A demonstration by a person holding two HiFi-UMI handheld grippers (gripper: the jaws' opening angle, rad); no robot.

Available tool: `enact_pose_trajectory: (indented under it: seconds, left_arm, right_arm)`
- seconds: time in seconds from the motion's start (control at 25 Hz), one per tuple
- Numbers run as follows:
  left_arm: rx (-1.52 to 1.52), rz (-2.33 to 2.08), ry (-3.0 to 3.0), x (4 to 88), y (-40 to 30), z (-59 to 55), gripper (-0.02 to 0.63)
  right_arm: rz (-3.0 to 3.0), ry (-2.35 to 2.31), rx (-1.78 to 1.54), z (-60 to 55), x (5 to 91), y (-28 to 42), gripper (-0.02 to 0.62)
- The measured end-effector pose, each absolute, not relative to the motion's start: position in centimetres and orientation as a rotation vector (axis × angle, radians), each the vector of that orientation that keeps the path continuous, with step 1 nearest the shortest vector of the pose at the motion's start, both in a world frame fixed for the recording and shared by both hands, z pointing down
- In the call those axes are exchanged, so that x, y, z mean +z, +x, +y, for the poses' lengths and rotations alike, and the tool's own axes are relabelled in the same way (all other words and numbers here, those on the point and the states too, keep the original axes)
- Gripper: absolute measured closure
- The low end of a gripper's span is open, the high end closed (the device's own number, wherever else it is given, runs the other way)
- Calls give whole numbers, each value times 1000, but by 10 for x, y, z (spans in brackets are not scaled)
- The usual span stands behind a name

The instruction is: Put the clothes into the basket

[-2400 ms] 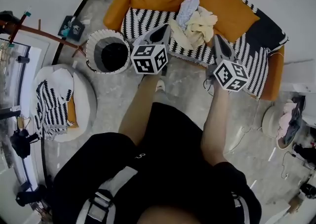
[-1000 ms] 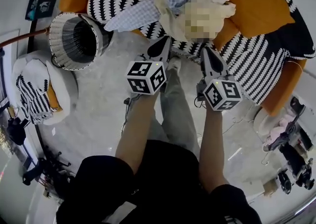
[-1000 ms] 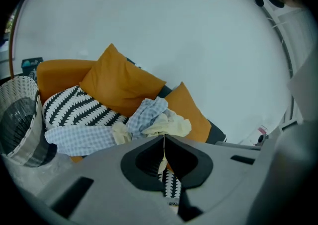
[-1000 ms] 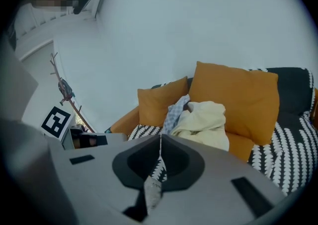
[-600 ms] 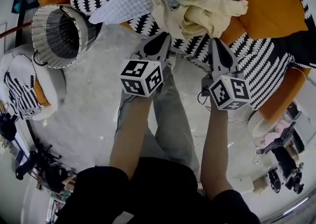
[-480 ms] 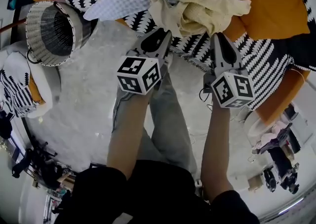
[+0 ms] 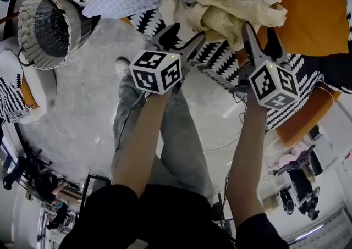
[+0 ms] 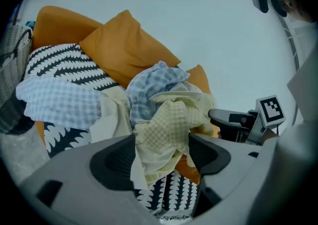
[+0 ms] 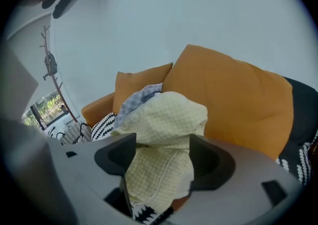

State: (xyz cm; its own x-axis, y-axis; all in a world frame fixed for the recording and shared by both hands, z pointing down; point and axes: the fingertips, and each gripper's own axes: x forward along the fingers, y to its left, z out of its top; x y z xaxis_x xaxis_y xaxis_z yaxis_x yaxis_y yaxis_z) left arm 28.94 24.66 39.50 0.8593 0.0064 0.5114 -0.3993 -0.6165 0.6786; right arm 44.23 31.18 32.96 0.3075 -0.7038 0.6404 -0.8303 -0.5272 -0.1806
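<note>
A heap of clothes lies on the sofa: a pale yellow checked garment [image 7: 220, 14] on top, and a blue checked shirt [image 7: 118, 0] spread to its left. My left gripper [image 7: 180, 36] is at the heap's near edge. Its jaws have just been opening and stand wide, with a yellow fold [image 8: 171, 124] hanging between them [image 8: 161, 157], unpressed. My right gripper [image 7: 261, 36] has also just been opening. Its jaws [image 9: 159, 162] flank the yellow garment [image 9: 164, 114] without pinching it. The woven white basket [image 7: 47, 25] stands on the floor far left, empty.
Orange cushions [image 7: 308, 6] back the black-and-white patterned sofa seat [image 7: 220, 64]. The person's leg in grey trousers [image 7: 176, 132] stands below the grippers. A white pouf [image 7: 16, 94] with a patterned cloth sits left of the basket. Cables trail over the grey floor [image 7: 82, 110].
Both grippers have sunk and moved forward to the clothes heap, and both have gone from shut to open. The basket has slid toward the picture's upper left.
</note>
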Motion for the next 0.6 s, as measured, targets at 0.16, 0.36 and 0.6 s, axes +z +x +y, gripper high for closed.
enact_pose_trajectory:
  seconds: [0.16,0.36,0.6]
  left_arm:
    - [595,-314,2097,419,301,241,280]
    - [675,-326,2050,453,317,241,275]
    - [686,-298,1988,485,337,244,276]
  right_arm:
    - [-1409,2357,1014,296,344,464,288]
    - [-1410,2237,1027,273,371,473,284]
    - [-1416,2110,1049,259,404,467,285]
